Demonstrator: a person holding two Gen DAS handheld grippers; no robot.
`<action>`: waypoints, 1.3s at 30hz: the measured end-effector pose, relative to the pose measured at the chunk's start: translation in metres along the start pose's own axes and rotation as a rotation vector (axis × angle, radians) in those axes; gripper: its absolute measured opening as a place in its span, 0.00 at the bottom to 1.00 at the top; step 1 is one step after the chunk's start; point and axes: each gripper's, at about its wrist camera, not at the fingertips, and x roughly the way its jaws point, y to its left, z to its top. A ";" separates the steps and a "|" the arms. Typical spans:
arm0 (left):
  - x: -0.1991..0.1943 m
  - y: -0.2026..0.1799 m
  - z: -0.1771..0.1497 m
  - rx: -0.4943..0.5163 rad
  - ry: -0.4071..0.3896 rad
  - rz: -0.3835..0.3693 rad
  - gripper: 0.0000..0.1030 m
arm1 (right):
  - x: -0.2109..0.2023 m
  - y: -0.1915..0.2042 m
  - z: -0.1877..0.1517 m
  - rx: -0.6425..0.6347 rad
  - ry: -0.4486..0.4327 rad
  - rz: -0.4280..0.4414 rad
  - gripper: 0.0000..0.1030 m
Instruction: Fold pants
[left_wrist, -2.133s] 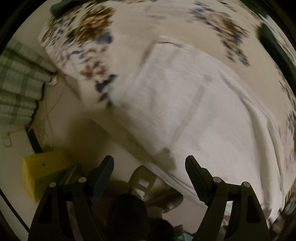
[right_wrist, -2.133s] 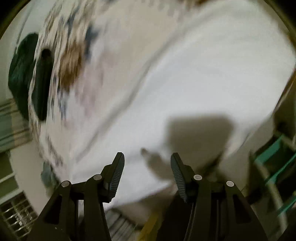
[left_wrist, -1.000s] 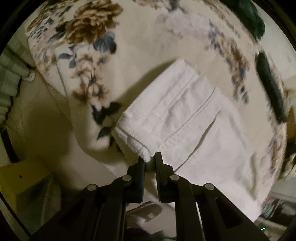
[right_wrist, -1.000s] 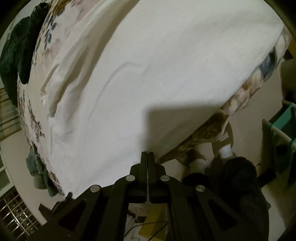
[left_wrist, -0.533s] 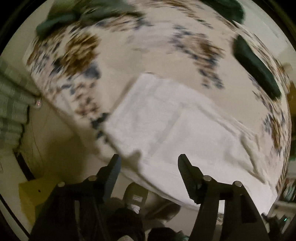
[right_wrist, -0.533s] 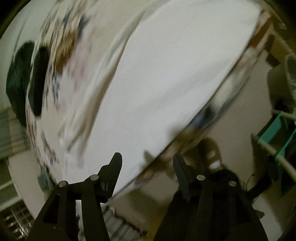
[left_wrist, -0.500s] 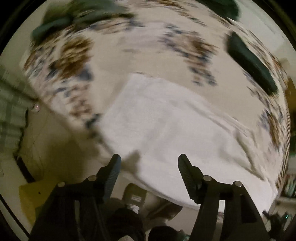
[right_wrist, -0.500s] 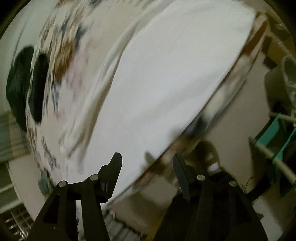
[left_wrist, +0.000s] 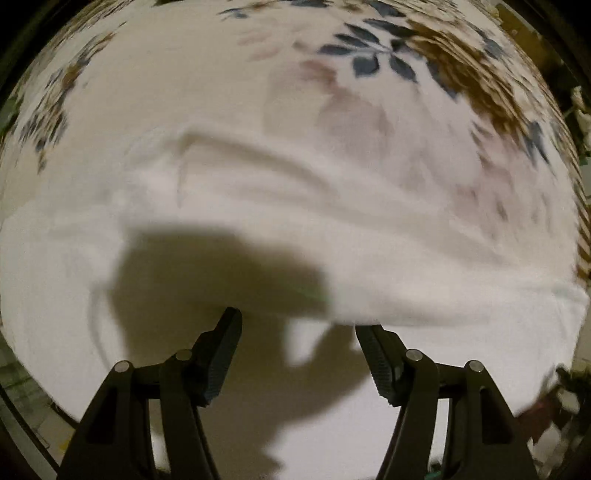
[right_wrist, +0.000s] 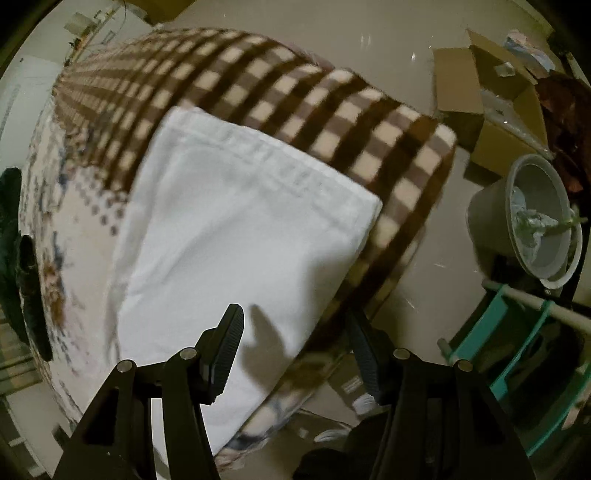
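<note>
White pants (right_wrist: 236, 221) lie flat on a bed, their hemmed end near a brown checked blanket (right_wrist: 332, 107). In the left wrist view the white pants (left_wrist: 258, 229) fill the lower half, blurred, over a floral bedspread (left_wrist: 369, 74). My left gripper (left_wrist: 297, 336) is open and empty, close above the white cloth. My right gripper (right_wrist: 293, 328) is open and empty, over the pants' near edge at the bed's side.
Beside the bed on the floor stand a grey bucket (right_wrist: 532, 229), cardboard boxes (right_wrist: 491, 92) and a teal rack (right_wrist: 517, 350). Dark green clothes (right_wrist: 22, 258) lie at the bed's far left. A person's feet (right_wrist: 354, 402) show below the bed edge.
Both grippers were shut one second ago, opened, and stay open. The left gripper has moved in close over the pants; the right view has swung toward the pants' hem end.
</note>
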 end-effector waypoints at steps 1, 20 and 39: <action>0.001 0.000 0.007 -0.008 -0.005 0.006 0.60 | 0.006 -0.005 0.007 0.008 0.011 0.001 0.58; -0.017 0.031 0.019 -0.109 0.018 -0.010 0.61 | -0.003 -0.049 0.024 0.104 -0.036 0.144 0.16; -0.021 0.007 -0.009 -0.110 -0.008 -0.058 0.63 | 0.014 -0.098 0.029 0.149 -0.199 0.692 0.24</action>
